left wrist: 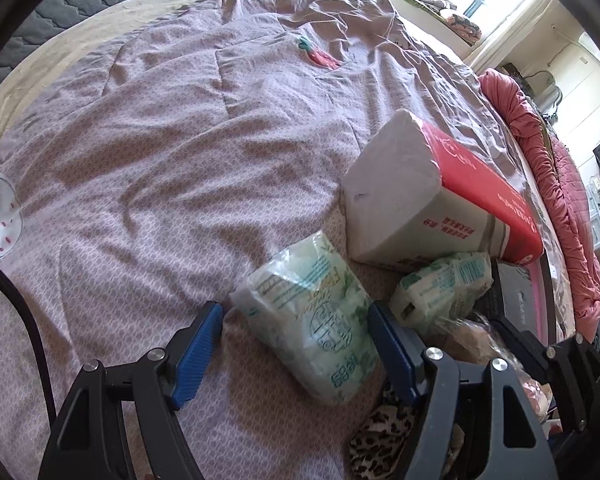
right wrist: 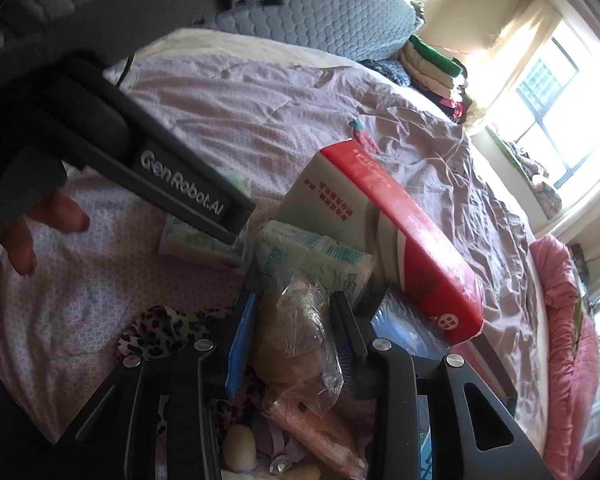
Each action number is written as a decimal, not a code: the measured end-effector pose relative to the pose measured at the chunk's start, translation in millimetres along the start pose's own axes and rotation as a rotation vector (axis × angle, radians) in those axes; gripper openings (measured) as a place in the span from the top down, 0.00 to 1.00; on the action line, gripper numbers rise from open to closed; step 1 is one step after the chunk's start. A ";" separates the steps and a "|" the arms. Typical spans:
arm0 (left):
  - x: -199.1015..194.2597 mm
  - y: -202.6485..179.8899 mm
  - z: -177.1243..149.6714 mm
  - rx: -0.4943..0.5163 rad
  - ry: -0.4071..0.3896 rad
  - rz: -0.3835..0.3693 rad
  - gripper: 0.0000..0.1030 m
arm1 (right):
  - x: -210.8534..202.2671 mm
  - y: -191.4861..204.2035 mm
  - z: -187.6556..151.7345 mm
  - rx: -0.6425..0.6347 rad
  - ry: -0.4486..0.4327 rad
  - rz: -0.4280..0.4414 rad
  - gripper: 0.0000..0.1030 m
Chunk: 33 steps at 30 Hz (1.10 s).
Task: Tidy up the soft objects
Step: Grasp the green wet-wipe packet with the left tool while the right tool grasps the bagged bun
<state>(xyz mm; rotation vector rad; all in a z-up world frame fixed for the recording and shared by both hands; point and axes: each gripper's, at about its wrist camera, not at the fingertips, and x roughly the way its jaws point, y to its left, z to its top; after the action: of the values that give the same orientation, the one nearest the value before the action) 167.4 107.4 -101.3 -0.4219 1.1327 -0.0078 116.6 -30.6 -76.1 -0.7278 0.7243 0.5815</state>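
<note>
While my left tongs [left wrist: 296, 344] stand wide astride the green tissue pack [left wrist: 314, 320] on the bed [left wrist: 140, 160], neither pad touches it. The pack's long axis runs along the fingers, pointing away from me, so closing squeezes its narrow width. My right tongs [right wrist: 294, 344] are narrowed about a clear plastic bag [right wrist: 300, 332]; whether they press it I cannot tell.

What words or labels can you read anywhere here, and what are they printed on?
"GenRobot.AI": on the black body of the left tongs.
Red tissue pack: red Chinese print on its pale side, too blurred to read.
Green tissue packs: teal print, warped and too blurred to read.
</note>
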 end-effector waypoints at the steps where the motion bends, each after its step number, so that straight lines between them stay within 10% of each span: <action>1: 1.8 -1.7 0.3 0.006 0.000 0.001 0.32 | -1.5 -1.1 -0.3 0.009 -0.003 0.006 0.63; 13: -0.4 5.1 -0.3 -0.048 -0.022 -0.100 0.76 | -19.9 -20.7 0.0 0.158 -0.053 0.072 0.63; 33: -76.6 -18.3 -34.9 0.079 -0.101 0.016 0.79 | -55.3 -50.6 -13.1 0.382 -0.109 0.175 0.63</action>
<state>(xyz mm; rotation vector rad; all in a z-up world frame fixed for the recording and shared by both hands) 107.4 95.9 -40.6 -0.3389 1.0325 -0.0171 112.5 -83.8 -22.0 -0.2780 0.7743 0.6140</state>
